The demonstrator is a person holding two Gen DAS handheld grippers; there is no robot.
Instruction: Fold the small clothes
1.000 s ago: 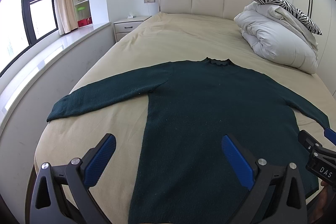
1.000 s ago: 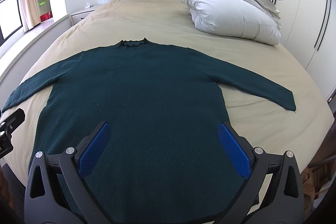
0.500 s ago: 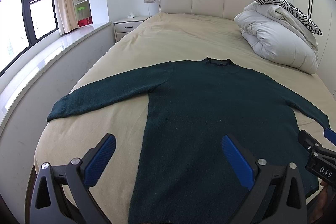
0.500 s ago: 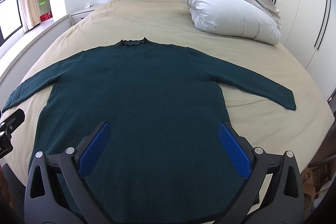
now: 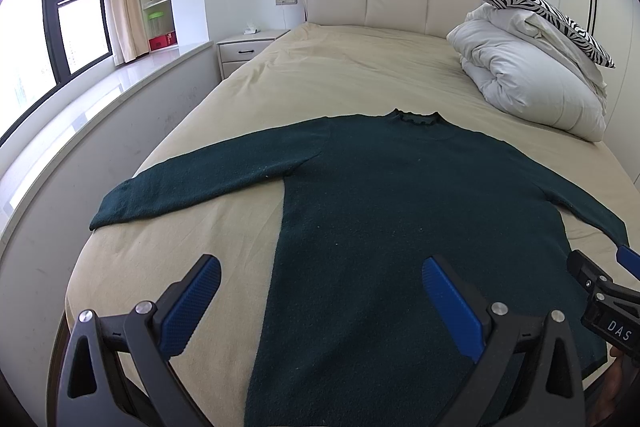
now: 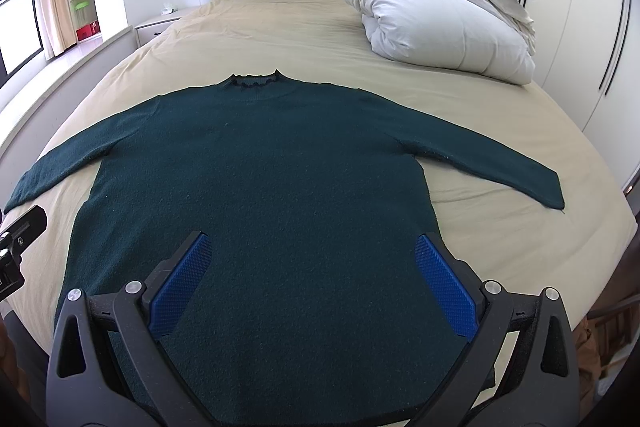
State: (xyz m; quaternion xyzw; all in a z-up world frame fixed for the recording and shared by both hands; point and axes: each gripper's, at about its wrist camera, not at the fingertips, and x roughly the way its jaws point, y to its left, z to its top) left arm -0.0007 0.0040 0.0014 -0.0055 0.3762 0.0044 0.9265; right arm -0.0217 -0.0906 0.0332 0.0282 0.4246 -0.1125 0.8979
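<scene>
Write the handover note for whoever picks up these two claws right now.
Left claw: open, empty, above the sweater's left hem edge.
Right claw: open, empty, above the lower middle of the sweater.
Sweater: flat on the bed, collar toward the headboard, both sleeves spread out.
Done: garment laid out.
Left: every fold; sleeves probably first.
</scene>
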